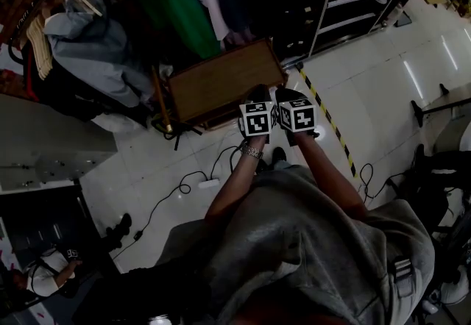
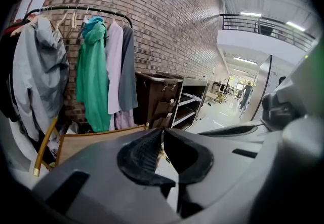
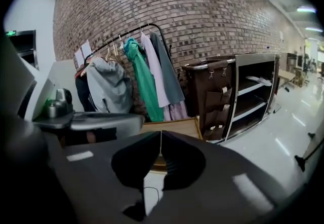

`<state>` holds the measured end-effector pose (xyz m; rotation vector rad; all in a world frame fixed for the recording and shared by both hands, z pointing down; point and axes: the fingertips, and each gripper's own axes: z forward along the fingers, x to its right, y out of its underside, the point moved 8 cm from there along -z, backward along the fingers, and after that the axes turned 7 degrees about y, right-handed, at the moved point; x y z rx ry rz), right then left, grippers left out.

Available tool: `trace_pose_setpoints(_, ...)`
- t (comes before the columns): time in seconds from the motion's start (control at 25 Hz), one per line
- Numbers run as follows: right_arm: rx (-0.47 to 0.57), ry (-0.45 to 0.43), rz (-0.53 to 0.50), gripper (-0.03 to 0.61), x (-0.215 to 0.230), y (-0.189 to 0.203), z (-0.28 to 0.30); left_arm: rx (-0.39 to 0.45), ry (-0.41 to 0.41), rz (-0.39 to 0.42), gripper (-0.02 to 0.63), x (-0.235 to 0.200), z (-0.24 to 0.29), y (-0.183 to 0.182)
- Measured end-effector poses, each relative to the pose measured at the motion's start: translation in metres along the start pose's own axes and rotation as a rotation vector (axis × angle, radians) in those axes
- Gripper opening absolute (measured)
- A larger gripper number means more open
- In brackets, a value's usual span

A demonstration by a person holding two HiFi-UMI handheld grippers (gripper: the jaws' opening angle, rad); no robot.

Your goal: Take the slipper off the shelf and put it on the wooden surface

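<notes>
The wooden surface is a low, bare table top just ahead of both grippers, also seen in the left gripper view and the right gripper view. The metal shelf stands to its right, against a brick wall. A pale flat thing lies on its upper board, too small to tell whether it is the slipper. My left gripper and right gripper hover side by side at the table's near edge. Both are shut with nothing between the jaws.
A clothes rack with hanging garments stands left of the table. A dark brown fabric cart sits between the rack and the shelf. Cables trail over the white tiled floor, and yellow-black tape runs along it. A stand's foot is at the right.
</notes>
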<state>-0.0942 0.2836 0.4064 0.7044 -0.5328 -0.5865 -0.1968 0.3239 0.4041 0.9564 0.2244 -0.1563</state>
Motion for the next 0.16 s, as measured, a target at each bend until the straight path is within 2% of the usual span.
trace_pose_setpoints(0.16,0.028,-0.049,0.031,0.005,0.0019,0.001,-0.0122,0.003,0.0,0.0,0.006,0.011,-0.0027,0.0043)
